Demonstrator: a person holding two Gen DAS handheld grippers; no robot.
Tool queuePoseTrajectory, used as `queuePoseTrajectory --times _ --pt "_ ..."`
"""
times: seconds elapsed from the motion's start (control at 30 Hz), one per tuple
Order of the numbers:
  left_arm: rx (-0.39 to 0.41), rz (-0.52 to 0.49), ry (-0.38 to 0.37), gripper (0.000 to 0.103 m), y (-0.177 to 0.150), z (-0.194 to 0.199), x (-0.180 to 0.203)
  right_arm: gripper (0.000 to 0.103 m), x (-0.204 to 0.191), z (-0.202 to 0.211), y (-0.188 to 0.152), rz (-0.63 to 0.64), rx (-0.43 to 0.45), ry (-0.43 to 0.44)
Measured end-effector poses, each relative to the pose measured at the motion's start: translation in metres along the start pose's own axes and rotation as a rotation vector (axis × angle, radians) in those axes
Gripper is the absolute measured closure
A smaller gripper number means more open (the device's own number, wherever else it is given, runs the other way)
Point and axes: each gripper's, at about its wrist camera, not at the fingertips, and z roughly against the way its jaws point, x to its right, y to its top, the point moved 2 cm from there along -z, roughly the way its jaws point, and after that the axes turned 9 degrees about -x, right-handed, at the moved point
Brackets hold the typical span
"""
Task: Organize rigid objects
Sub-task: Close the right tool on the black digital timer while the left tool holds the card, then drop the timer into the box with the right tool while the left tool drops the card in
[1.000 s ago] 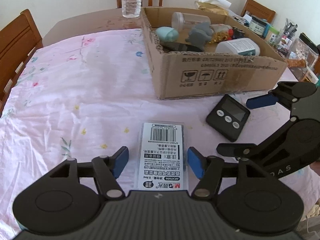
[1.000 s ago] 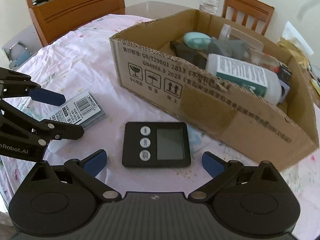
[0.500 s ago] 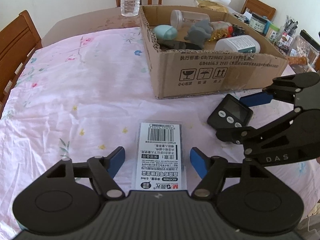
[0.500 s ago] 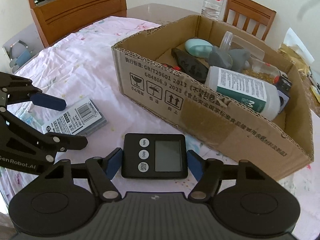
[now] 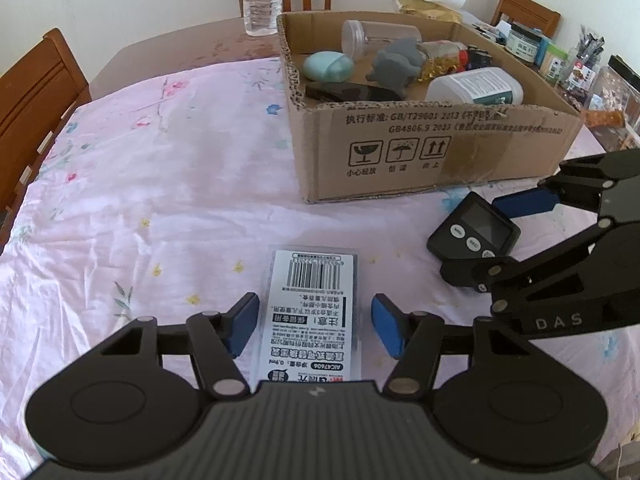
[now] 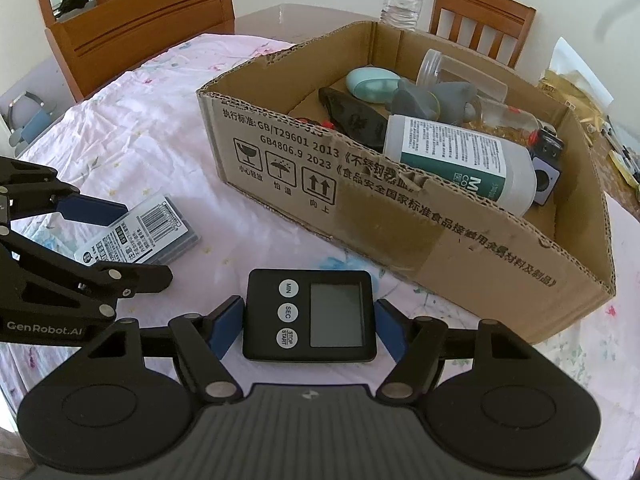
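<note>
Two objects are addressed at once on the pink floral cloth: the flat black timer is pinched at its side edges by the blue pads of the right gripper, while the glossy plastic barcode pack lies between the spread, untouching fingers of the left gripper. The grasping step is judged in hand; next, closure on the pack and a lift over the corrugated wall of the cardboard box, just beyond, seem called for.

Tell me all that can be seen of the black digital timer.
The black digital timer is a flat, rounded plastic square with a grey blank screen and three round white buttons: MIN, SEC, STOP/START. It lies face up on the pink floral tablecloth, near the cardboard box. The right gripper straddles it, blue fingers at both sides.
</note>
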Motion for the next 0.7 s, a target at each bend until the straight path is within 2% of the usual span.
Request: queuePoseTrajectory --times 0.27,0.33,0.7 --pt "0.011 0.003 0.005 0.043 -0.003 0.001 -0.001 0.027 0.000 -0.001 0.000 -0.001 0.002 -0.002" --pt "0.011 -0.007 0.001 0.046 -0.002 0.001 0.000 0.028 0.000 -0.001 0.001 0.000 0.001 -0.002" --pt "-0.039 -0.062 -0.057 0.048 0.004 0.008 -0.004 0.029 0.000 0.015 0.002 0.028 -0.012 -0.025"
